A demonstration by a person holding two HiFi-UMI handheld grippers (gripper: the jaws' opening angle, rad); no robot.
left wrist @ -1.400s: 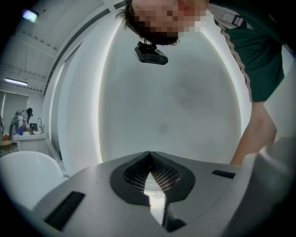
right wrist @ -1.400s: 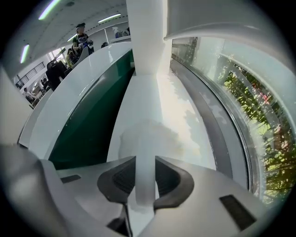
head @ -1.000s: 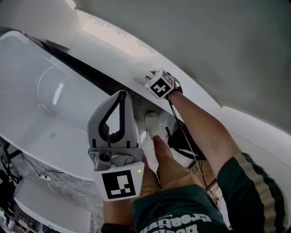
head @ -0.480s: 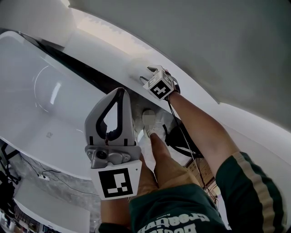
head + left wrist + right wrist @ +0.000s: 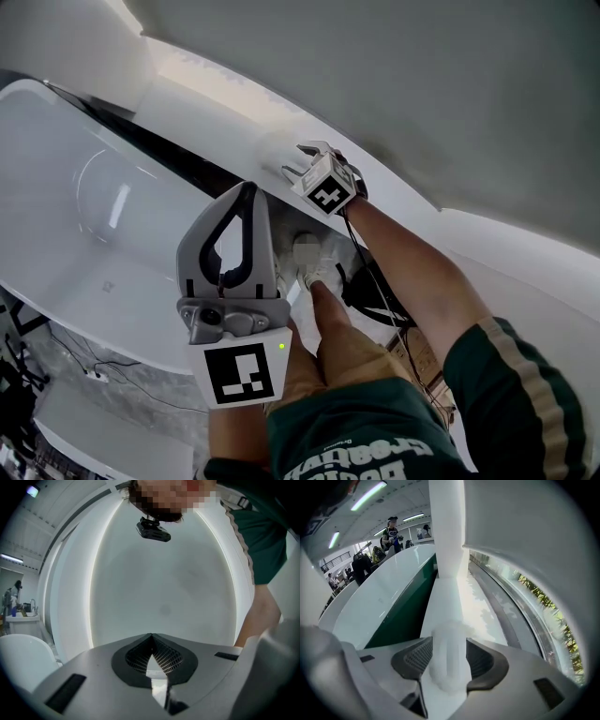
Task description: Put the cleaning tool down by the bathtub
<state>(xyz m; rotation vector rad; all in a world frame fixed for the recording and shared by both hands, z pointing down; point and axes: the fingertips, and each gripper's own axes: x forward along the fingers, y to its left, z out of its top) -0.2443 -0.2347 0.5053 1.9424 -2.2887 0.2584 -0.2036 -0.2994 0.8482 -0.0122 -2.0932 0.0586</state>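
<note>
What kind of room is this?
Probably a bathroom setup inside a big hall, not a home: there's a white bathtub, but the right gripper view shows long ceiling lights and people standing behind it.

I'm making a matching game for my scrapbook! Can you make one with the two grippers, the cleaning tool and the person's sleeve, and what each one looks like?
Things:
1. left gripper
2. right gripper
3. cleaning tool
4. sleeve

Looks like:
a. white and fluffy, on the ledge
b. shut, nothing in it
c. dark green
d. open, around the tool

Pairs: 1-b, 2-d, 3-a, 4-c.
The right gripper's fingers have just been opening, with the tool between them.
</note>
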